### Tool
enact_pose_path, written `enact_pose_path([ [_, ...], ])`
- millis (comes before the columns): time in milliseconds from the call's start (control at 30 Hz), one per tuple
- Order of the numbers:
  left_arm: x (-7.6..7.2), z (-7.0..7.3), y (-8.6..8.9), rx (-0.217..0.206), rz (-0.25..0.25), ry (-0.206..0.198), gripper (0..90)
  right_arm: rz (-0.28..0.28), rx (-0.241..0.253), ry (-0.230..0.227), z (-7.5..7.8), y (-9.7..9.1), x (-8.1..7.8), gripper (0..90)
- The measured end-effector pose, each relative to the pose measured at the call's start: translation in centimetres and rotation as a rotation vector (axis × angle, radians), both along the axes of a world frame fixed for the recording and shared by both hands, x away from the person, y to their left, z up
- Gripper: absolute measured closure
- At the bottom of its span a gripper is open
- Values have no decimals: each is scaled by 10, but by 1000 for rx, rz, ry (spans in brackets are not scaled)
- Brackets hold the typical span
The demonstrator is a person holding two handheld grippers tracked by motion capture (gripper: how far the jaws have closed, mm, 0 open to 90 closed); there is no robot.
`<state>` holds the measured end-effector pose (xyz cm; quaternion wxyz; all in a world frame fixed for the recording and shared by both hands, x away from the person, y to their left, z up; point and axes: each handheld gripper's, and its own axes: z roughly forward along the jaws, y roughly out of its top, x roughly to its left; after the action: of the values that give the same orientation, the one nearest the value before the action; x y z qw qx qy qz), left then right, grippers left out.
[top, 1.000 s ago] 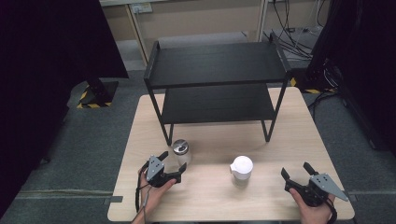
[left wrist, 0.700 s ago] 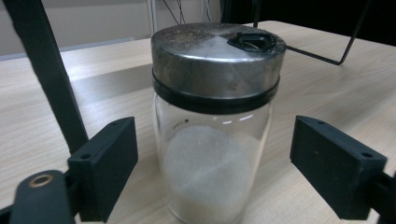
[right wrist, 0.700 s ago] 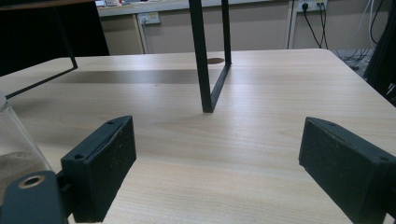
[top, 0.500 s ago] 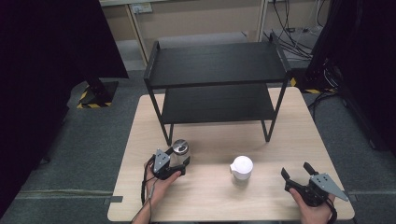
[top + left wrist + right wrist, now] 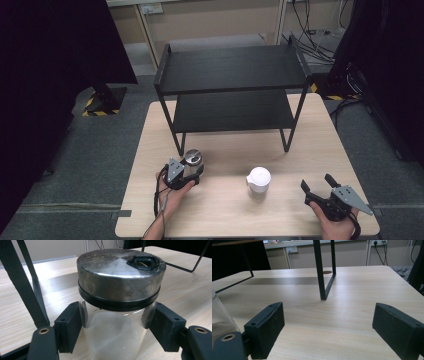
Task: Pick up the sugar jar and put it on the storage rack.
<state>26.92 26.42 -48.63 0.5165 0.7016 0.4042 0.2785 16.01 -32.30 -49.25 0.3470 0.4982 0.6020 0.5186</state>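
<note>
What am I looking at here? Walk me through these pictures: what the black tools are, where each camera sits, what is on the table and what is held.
No robot arm here: a person holds a two-jaw gripper in each hand. The high view looks down on the wooden table from above the person's side. Each of the other two pictures comes from a camera riding on one gripper, looking along its black jaws.

On the table stand a black two-level shelf, a glass jar with a metal lid holding white grains, and a white-lidded jar.

The left gripper has just closed its jaws on the glass jar; its pads press both sides below the lid. The right gripper rests open near the table's right corner, with nothing between its jaws.
</note>
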Motion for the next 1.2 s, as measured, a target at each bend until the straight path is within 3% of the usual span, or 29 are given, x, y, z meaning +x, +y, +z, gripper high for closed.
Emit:
enact_pose_path([
  [167, 0, -3, 7, -47, -7, 3, 304, 0, 0, -1, 0, 0, 0, 108],
  [367, -7, -12, 12, -92, -7, -40, 304, 1, 1, 2, 0, 0, 0, 109],
  [500, -14, -8, 13, -107, -6, -82, 304, 1, 1, 2, 0, 0, 0, 109],
  [833, -39, 21, 11, -153, 34, -236, 304, 1, 2, 2, 0, 0, 0, 109],
  [967, -47, 34, 8, -145, 53, -298, 304, 0, 2, 2, 0, 0, 0, 109],
  [1200, -55, 53, 2, -133, 90, -372, 304, 1, 3, 3, 0, -1, 1, 109],
])
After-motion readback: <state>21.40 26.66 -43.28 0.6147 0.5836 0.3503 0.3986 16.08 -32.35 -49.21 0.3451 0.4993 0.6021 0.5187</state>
